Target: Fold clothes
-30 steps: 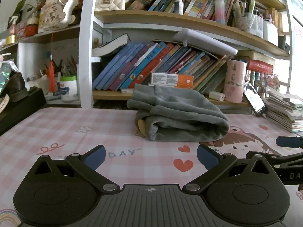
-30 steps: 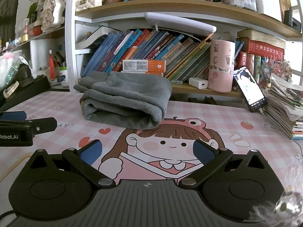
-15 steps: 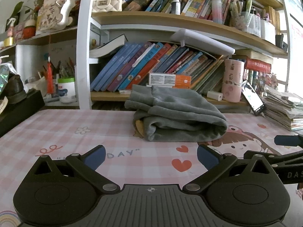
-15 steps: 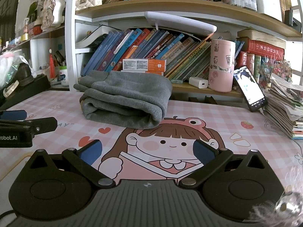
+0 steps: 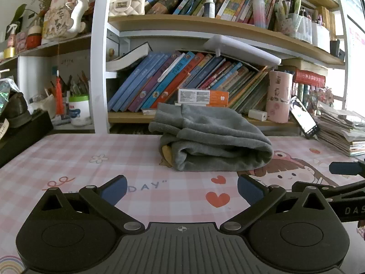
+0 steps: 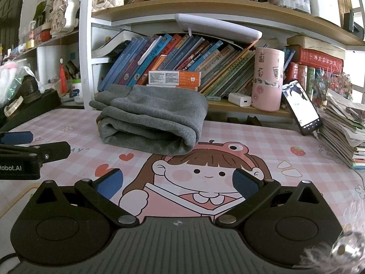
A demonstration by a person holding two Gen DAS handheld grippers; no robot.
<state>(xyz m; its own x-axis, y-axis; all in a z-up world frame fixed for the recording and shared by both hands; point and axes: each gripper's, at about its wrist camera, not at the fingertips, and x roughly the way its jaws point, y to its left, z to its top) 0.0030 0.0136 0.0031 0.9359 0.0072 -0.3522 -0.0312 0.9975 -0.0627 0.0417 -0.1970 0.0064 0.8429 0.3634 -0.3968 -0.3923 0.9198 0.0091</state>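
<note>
Low over the mat (image 5: 68, 150), both claws, left claw (image 5: 181, 189) and right claw (image 6: 177, 182), gape empty.

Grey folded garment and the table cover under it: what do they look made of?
The grey folded garment looks like a thick, soft knit, maybe fleece: matte, faintly fuzzy, with rounded, bulky folds. The table cover looks like a smooth printed mat, possibly vinyl or coated cloth: it lies flat, with pink checks and a cartoon girl. The exact material cannot be told.
</note>
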